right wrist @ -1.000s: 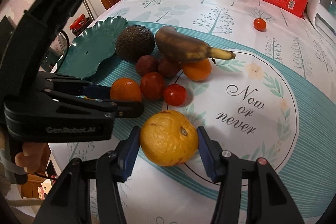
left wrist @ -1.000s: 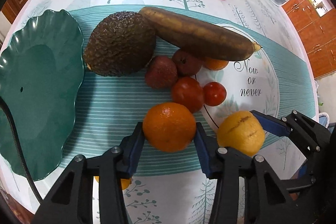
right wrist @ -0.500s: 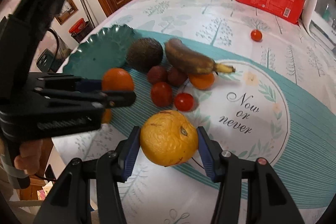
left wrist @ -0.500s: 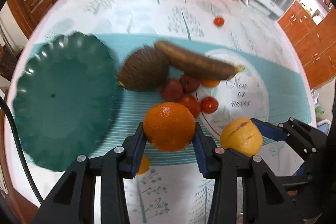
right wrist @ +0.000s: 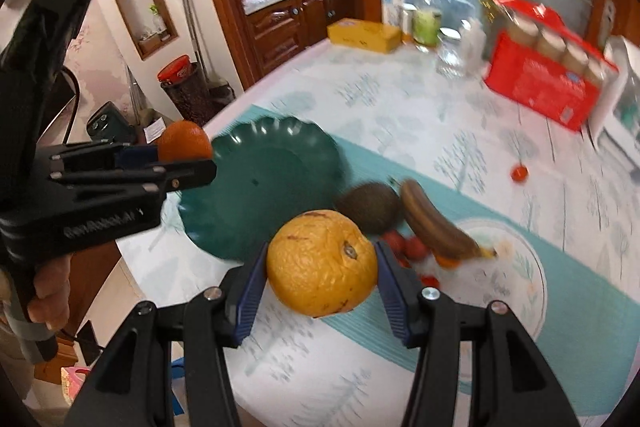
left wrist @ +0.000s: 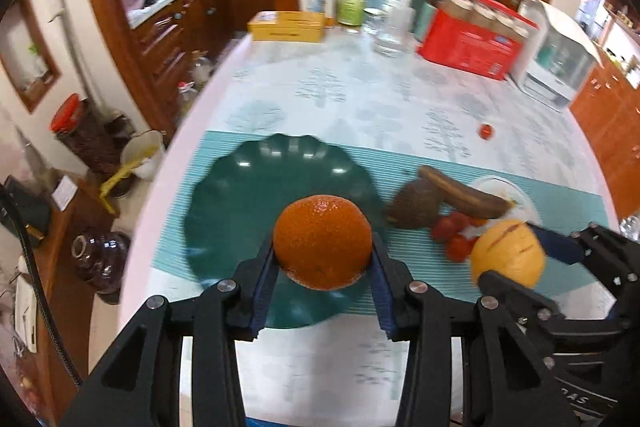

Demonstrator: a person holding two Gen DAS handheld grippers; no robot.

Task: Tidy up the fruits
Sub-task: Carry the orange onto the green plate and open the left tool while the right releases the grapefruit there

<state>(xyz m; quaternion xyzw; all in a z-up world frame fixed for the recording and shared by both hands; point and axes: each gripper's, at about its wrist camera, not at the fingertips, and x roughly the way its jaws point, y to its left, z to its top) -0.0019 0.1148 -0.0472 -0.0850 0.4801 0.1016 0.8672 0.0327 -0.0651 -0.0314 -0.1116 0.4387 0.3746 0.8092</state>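
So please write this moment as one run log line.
left gripper: shut on orange | right gripper: shut on yellow citrus | green plate: no fruit

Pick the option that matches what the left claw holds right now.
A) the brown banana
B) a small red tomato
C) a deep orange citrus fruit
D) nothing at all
C: in the left wrist view the left claw is clamped on the round orange fruit, held in front of the green plate; the banana lies on the table.
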